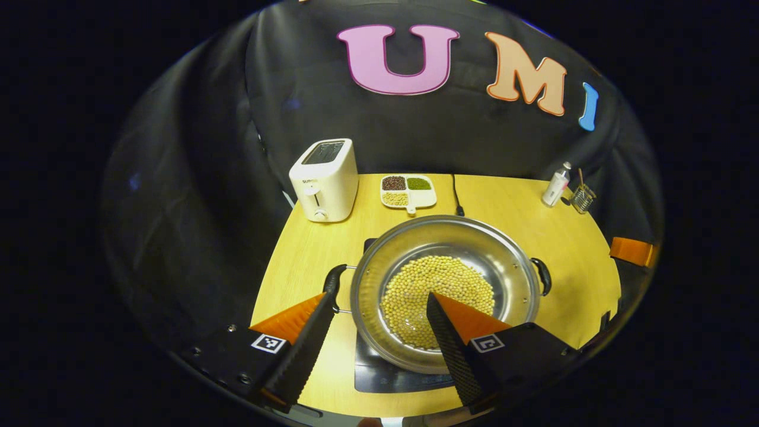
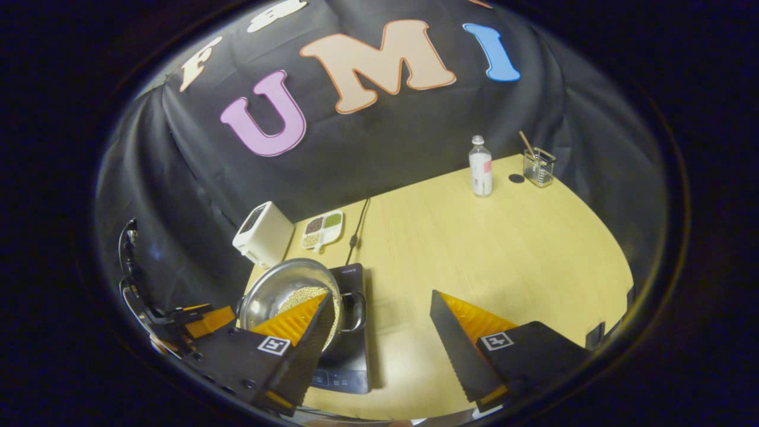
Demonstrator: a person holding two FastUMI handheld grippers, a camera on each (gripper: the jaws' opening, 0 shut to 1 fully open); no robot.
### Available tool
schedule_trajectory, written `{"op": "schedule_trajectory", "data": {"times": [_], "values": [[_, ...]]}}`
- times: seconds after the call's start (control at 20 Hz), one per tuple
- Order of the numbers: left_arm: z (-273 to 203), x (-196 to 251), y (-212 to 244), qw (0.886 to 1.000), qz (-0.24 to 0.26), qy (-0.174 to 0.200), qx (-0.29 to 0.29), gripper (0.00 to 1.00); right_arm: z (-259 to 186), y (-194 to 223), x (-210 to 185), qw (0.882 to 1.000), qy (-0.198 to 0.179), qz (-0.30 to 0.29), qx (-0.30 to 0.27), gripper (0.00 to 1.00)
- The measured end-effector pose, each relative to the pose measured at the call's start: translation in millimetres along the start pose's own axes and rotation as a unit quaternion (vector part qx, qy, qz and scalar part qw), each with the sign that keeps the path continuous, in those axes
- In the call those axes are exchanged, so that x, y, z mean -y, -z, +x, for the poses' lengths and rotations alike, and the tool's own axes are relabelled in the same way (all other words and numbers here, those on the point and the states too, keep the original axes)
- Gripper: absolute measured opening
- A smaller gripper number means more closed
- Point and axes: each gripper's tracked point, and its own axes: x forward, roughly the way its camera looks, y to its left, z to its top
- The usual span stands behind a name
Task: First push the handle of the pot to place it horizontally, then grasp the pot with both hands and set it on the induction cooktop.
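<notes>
A steel pot (image 1: 504, 249) holding yellow beans (image 1: 436, 290) sits on the black induction cooktop (image 1: 385, 373), with one black handle at its left (image 1: 333, 281) and one at its right (image 1: 542, 276). My left gripper (image 1: 379, 295) is open; one finger is beside the left handle and the other is over the beans. In the right gripper view the pot (image 2: 273, 287) rests on the cooktop (image 2: 350, 362) at the lower left. My right gripper (image 2: 380, 293) is open over bare table, just right of the pot's near handle (image 2: 354, 308). The left gripper's orange finger (image 2: 201, 320) shows beyond the pot.
A white toaster (image 1: 324, 181) and a divided dish of beans (image 1: 408, 191) stand at the back of the wooden table (image 1: 516, 201). A black cable (image 1: 456, 196) runs to the cooktop. A small bottle (image 2: 480, 166) and a glass holder (image 2: 538, 167) stand at the far right corner.
</notes>
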Motion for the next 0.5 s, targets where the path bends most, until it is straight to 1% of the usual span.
{"op": "schedule_trajectory", "data": {"times": [0.05, 0.1, 0.2, 0.3, 0.35, 0.4, 0.45, 0.5], "values": [[-6.3, 8.1, -2.5, 1.000, -0.003, 0.001, 0.008, 0.97, -4.5, -4.7, 2.3, 1.000, -0.006, -0.005, 0.002, 0.92], [-14.2, 15.0, -4.7, 1.000, -0.007, -0.002, 0.016, 0.97, -10.4, -6.9, 3.1, 1.000, -0.015, -0.009, 0.003, 1.00], [-30.2, 25.0, -9.6, 0.999, -0.012, -0.020, 0.033, 0.97, -21.7, -13.9, 8.9, 0.999, -0.036, -0.019, 0.002, 1.00], [-45.2, 37.0, -16.6, 0.997, -0.014, -0.046, 0.053, 0.97, -34.5, -23.7, 23.8, 0.998, -0.049, -0.042, 0.004, 1.00], [-55.8, 43.5, -19.8, 0.996, -0.017, -0.058, 0.063, 0.96, -41.8, -31.3, 31.6, 0.997, -0.056, -0.050, 0.010, 0.92], [-65.7, 51.2, -24.0, 0.995, -0.022, -0.067, 0.073, 0.96, -50.2, -37.5, 37.7, 0.996, -0.063, -0.056, 0.015, 0.93], [-75.6, 60.7, -26.5, 0.994, -0.025, -0.074, 0.082, 0.96, -59.0, -46.0, 44.6, 0.995, -0.070, -0.061, 0.023, 1.00], [-87.9, 69.4, -31.1, 0.992, -0.026, -0.082, 0.093, 0.96, -69.2, -54.5, 52.7, 0.994, -0.077, -0.066, 0.033, 0.99]]}}
